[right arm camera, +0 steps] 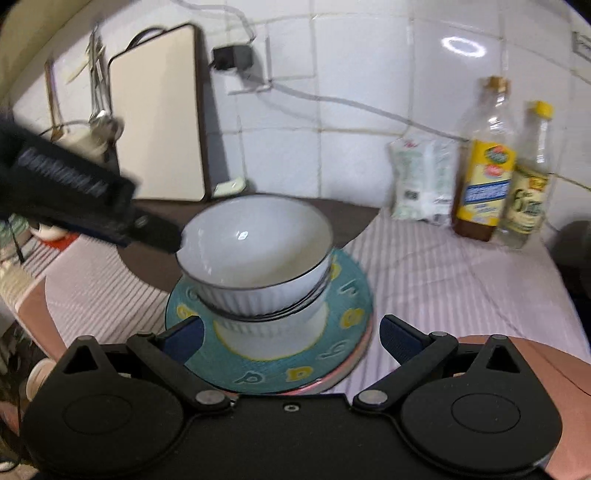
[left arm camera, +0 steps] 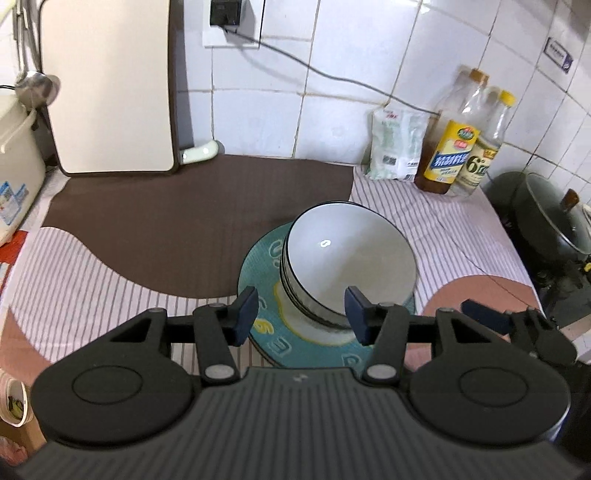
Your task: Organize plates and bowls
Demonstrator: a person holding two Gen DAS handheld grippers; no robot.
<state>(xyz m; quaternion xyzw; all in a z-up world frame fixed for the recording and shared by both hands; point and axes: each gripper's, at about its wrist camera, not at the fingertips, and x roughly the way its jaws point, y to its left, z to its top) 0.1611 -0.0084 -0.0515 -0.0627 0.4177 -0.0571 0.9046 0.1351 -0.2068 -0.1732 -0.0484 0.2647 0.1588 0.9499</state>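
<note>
Nested white ribbed ceramic bowls (right arm camera: 258,258) sit centred on my teal patterned plate (right arm camera: 347,354), consolidating crockery; both hand-held grippers, left (left arm camera: 301,314) and right (right arm camera: 291,338), gape empty.

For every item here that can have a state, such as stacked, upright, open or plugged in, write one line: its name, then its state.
Bowls: stacked, top one tilted, empty.
Teal plate: flat under the bowls, atop a pink plate.
Left gripper: open, empty.
Right gripper: open, empty.
Two bottles: upright, capped.
Cutting board: leaning on the wall.
Charger: plugged in.
</note>
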